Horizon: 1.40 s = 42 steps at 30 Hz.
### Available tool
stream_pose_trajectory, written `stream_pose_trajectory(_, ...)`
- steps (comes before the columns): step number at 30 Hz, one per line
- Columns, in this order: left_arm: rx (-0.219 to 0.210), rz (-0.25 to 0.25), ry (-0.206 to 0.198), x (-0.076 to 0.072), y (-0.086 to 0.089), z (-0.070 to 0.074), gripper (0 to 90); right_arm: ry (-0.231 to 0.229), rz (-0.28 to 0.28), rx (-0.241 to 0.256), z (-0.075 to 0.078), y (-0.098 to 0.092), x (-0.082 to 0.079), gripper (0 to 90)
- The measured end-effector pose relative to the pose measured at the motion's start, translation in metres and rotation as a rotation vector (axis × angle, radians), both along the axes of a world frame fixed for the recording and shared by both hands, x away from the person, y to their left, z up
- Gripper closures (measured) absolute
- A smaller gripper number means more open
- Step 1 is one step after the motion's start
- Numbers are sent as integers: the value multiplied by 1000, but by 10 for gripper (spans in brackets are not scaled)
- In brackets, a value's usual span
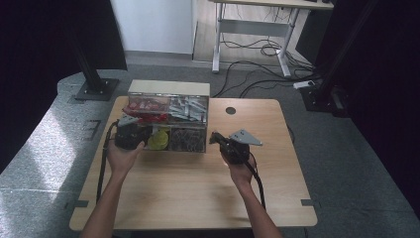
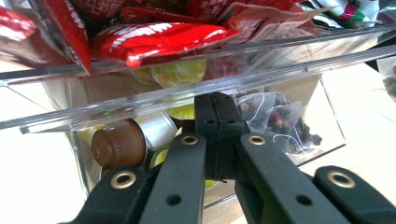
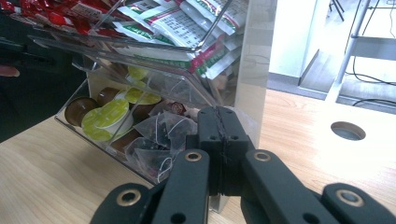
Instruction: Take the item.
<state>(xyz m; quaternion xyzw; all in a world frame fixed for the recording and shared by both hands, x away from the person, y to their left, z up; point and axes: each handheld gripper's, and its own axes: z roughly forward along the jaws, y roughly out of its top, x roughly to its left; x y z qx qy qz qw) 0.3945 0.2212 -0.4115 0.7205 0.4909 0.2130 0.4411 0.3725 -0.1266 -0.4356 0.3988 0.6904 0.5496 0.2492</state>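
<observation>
left gripper (image 2: 215, 121) jaws closed, empty | clear organizer (image 1: 188, 126) dead ahead, nearest | right gripper (image 3: 219, 135) closed, beside its end

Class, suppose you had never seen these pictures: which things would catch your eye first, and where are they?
A clear organiser box at the table's far edge, with red packets in its upper left tray and capsules and tea bags below. A black tool is at each front corner, left tool and right tool, jaws shut.

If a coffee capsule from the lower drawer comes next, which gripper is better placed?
Probably left. The left gripper sits shut right before the brown capsule; the right gripper faces the tea bags compartment instead.
</observation>
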Motion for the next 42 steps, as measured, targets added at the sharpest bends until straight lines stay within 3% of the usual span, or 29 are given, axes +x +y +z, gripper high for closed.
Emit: stream_pose_trajectory(42, -1, -1, 2, 0, 0, 0, 900, 3, -87, 0, 1, -40, 0, 889)
